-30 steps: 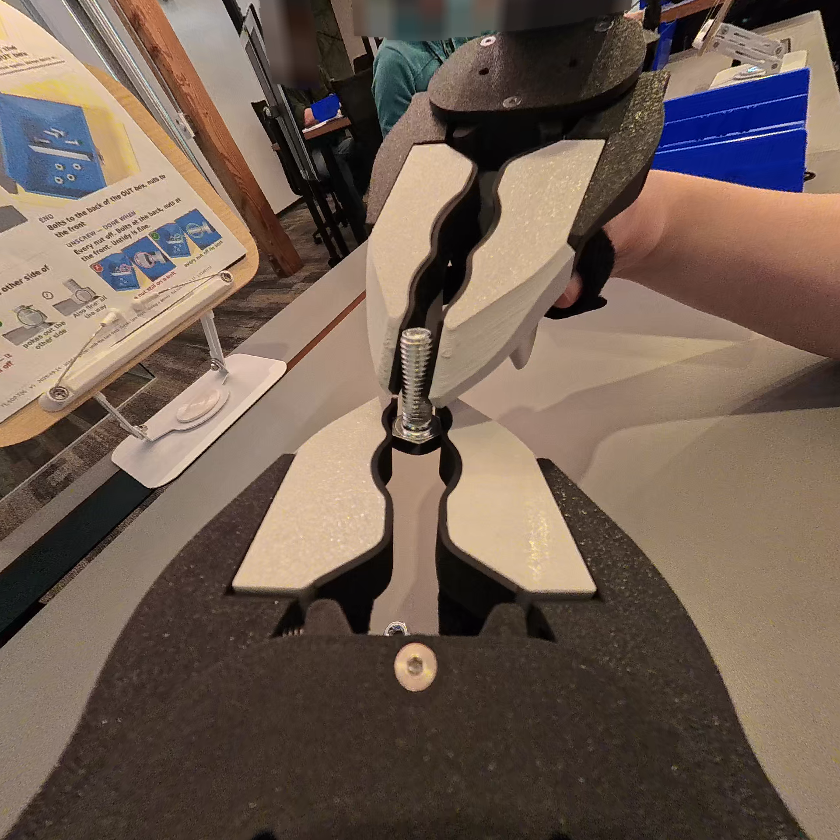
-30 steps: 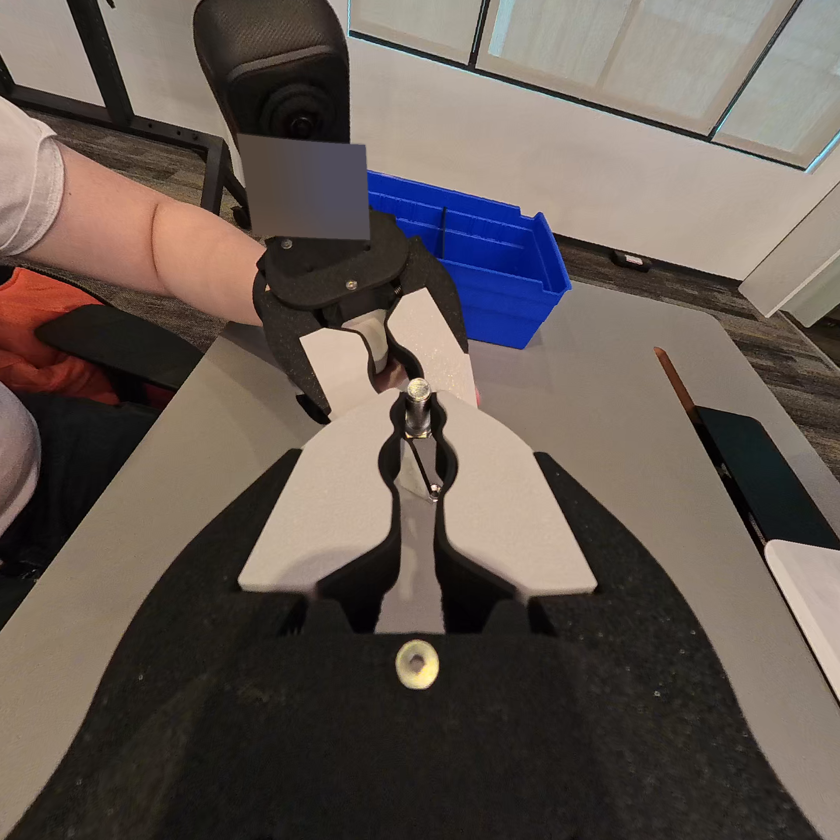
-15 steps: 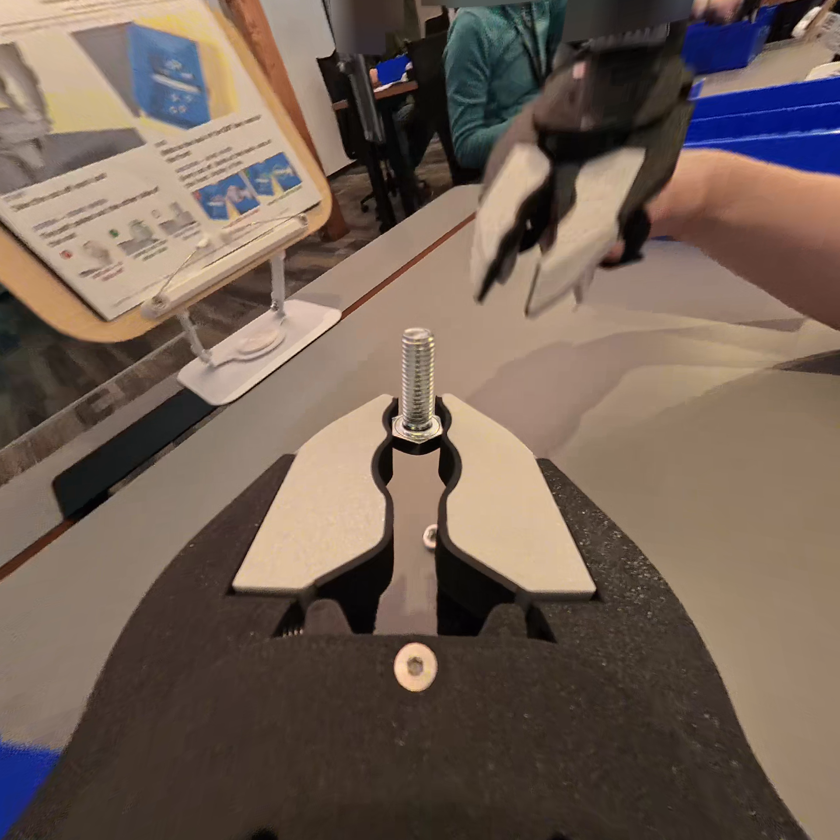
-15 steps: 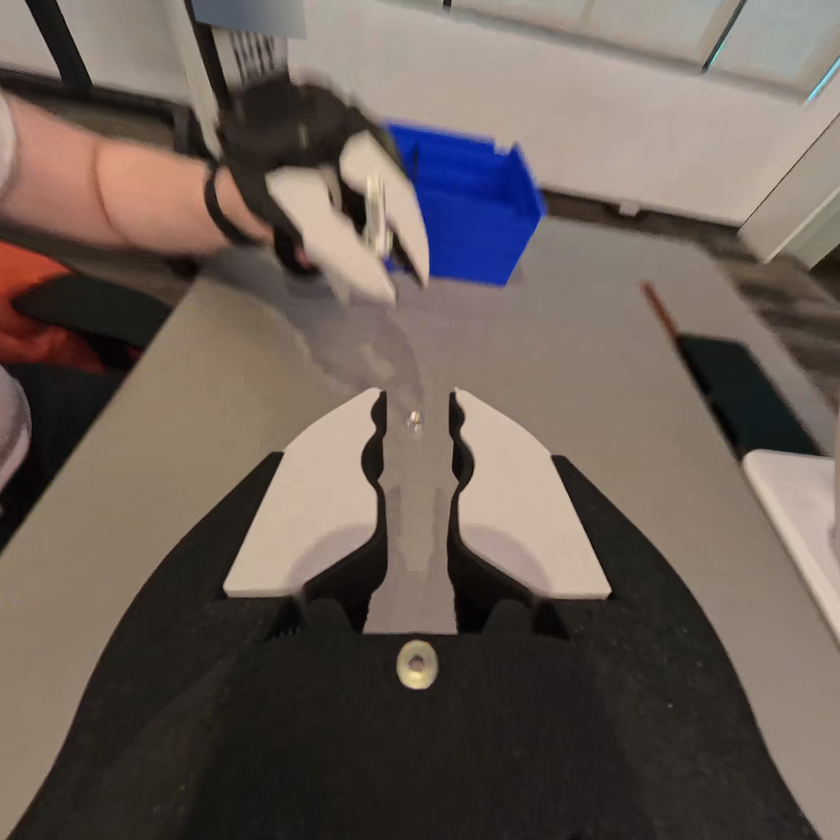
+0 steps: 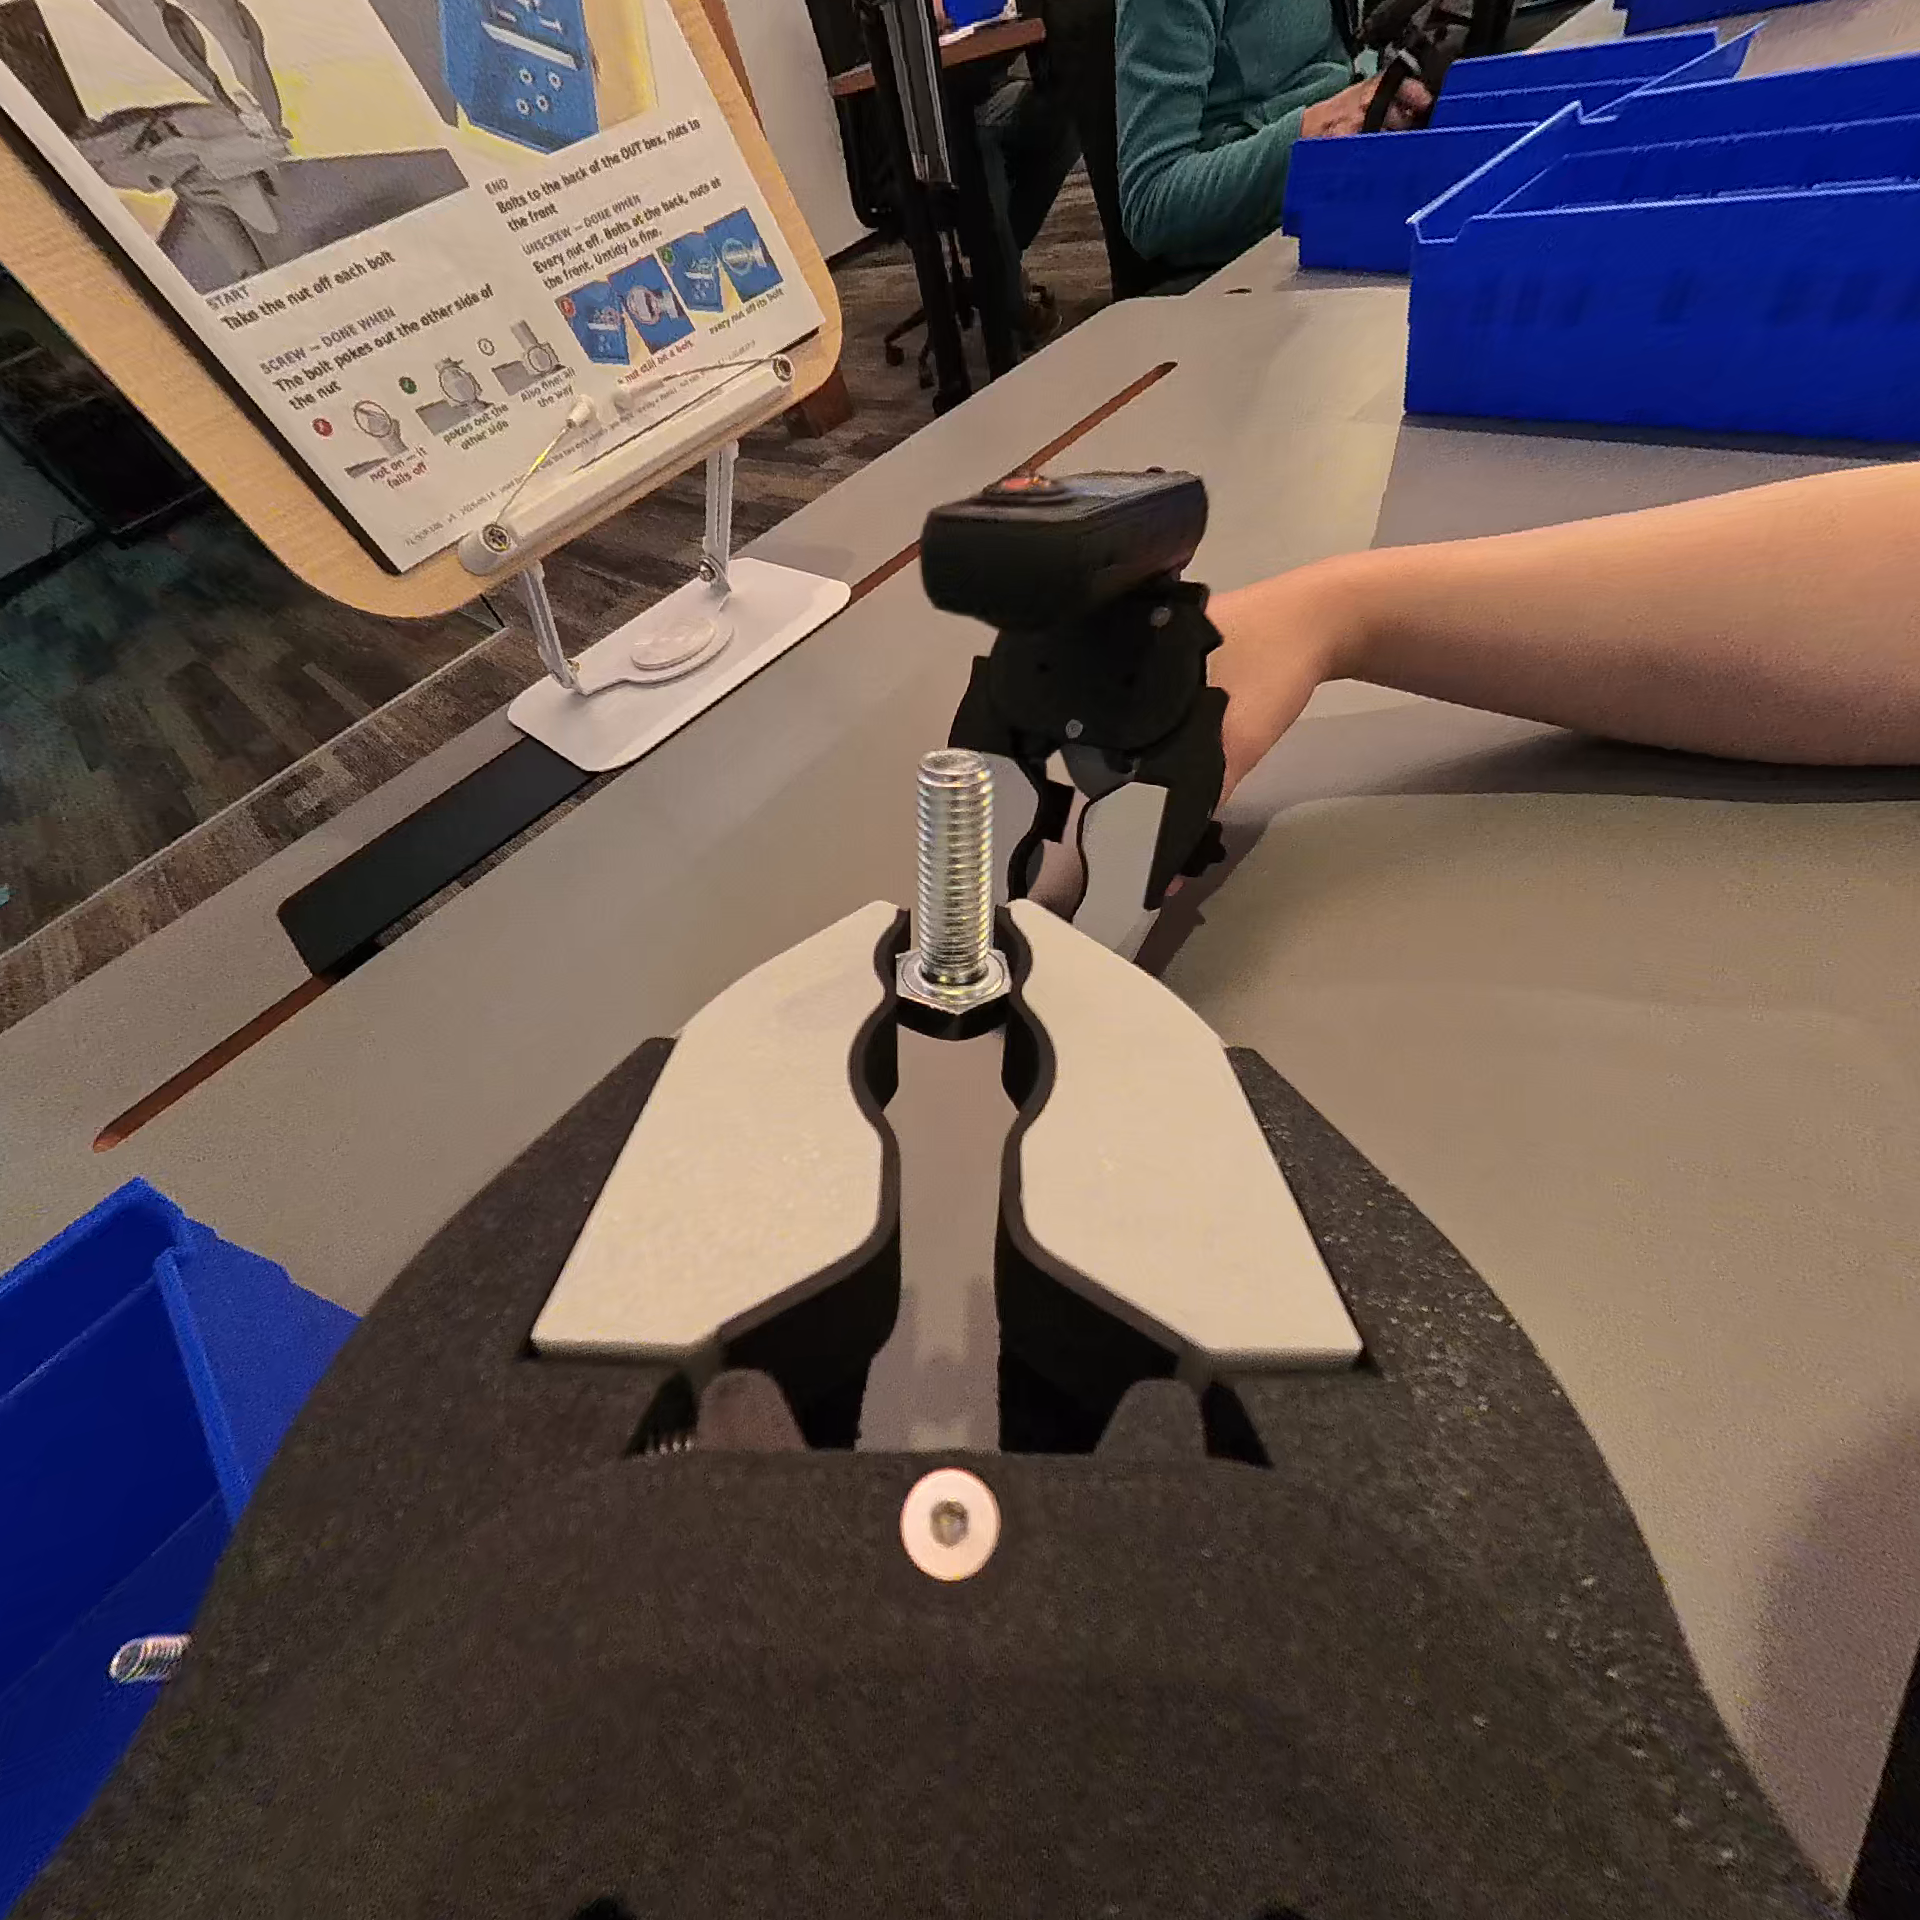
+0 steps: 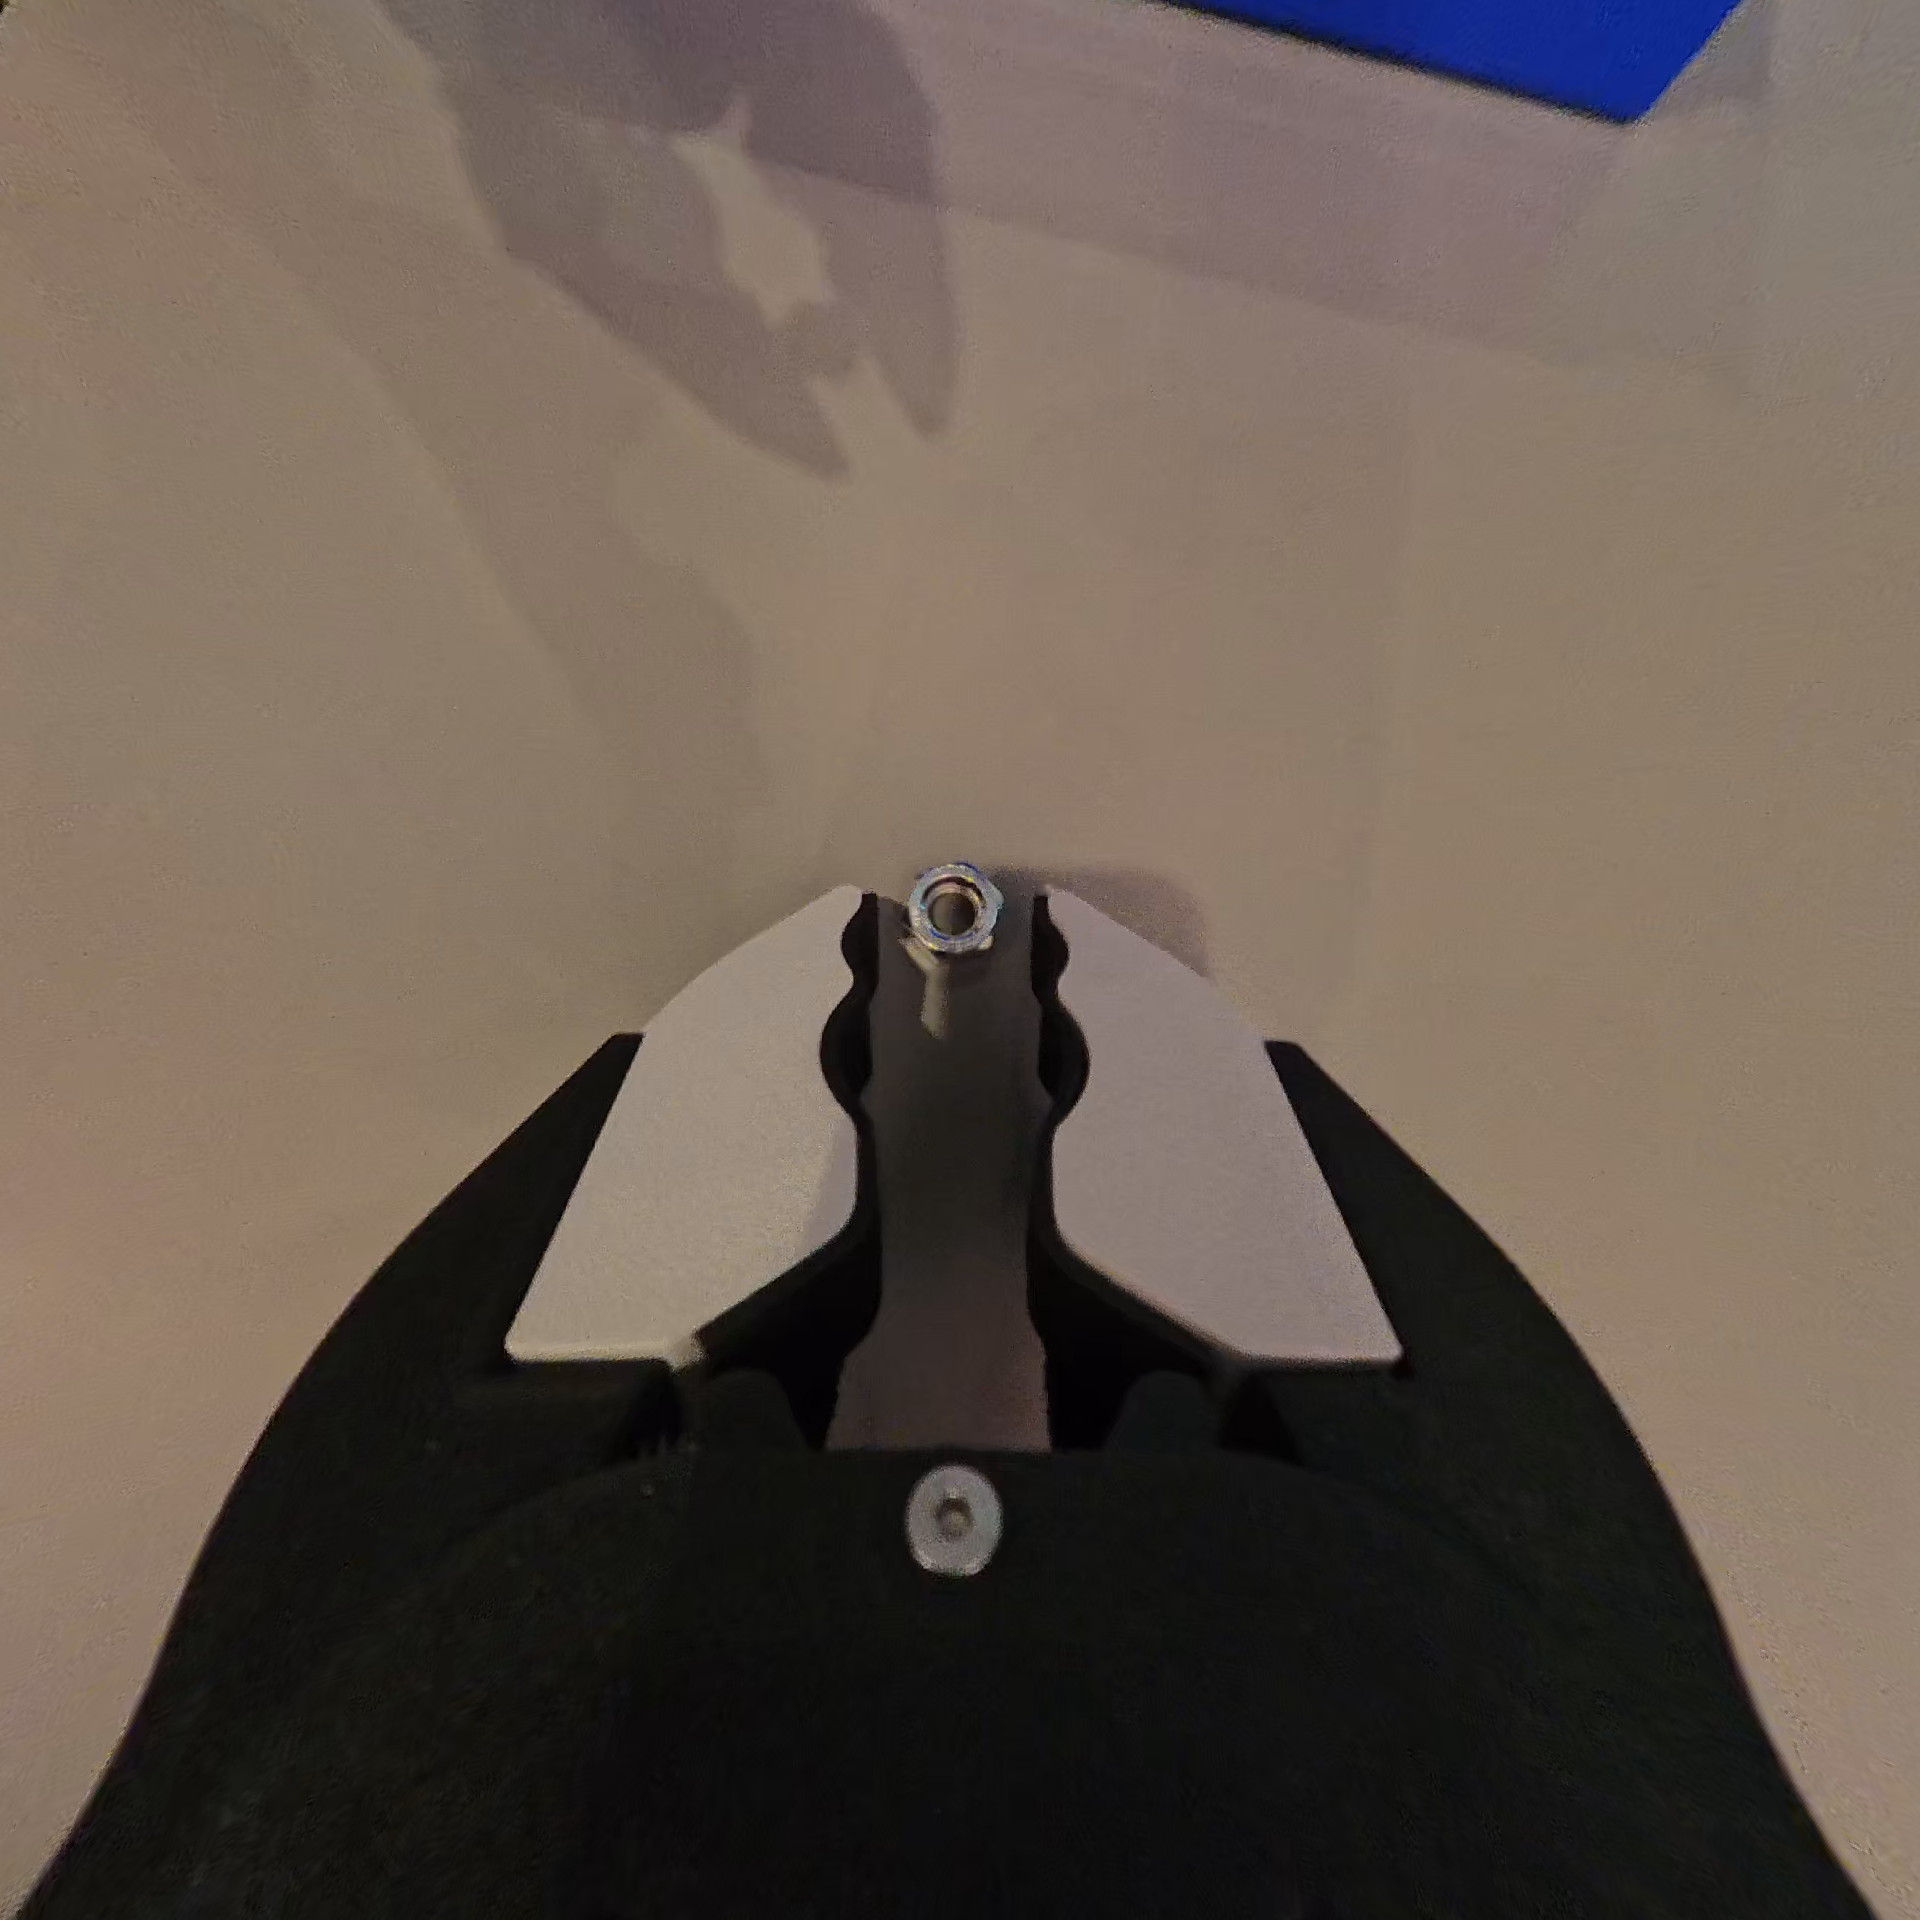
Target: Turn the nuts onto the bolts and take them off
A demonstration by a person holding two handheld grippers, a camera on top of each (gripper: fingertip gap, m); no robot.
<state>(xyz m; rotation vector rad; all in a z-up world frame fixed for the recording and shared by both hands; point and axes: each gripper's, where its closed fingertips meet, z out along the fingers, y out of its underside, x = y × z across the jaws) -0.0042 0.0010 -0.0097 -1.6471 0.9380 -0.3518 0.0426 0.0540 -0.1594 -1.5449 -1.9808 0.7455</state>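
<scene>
My left gripper [image 5: 948, 925] is shut on the hex head of a silver bolt [image 5: 953, 852], which stands upright with its bare thread pointing up. My right gripper [image 6: 954, 902] is open and points down at the grey table [image 6: 416, 727]. A small silver nut [image 6: 954, 923] lies on the table between its fingertips, clear of both. In the left wrist view the right gripper [image 5: 1091, 914] is just behind and right of the bolt, tips at the table, held by a bare arm [image 5: 1558, 644].
A blue bin [image 5: 114, 1403] sits at the lower left with a bolt [image 5: 149, 1657] in it. More blue bins [image 5: 1662, 270] stand at the back right. An instruction board on a white stand [image 5: 665, 655] is at the back left. A seated person [image 5: 1205, 125] is beyond the table. My hands' fingertips stand some 15 centimeters from each other.
My right gripper let go of the bolt, opened, and dropped to the table, where the nut now lies between its tips. My left gripper swung left with the bolt.
</scene>
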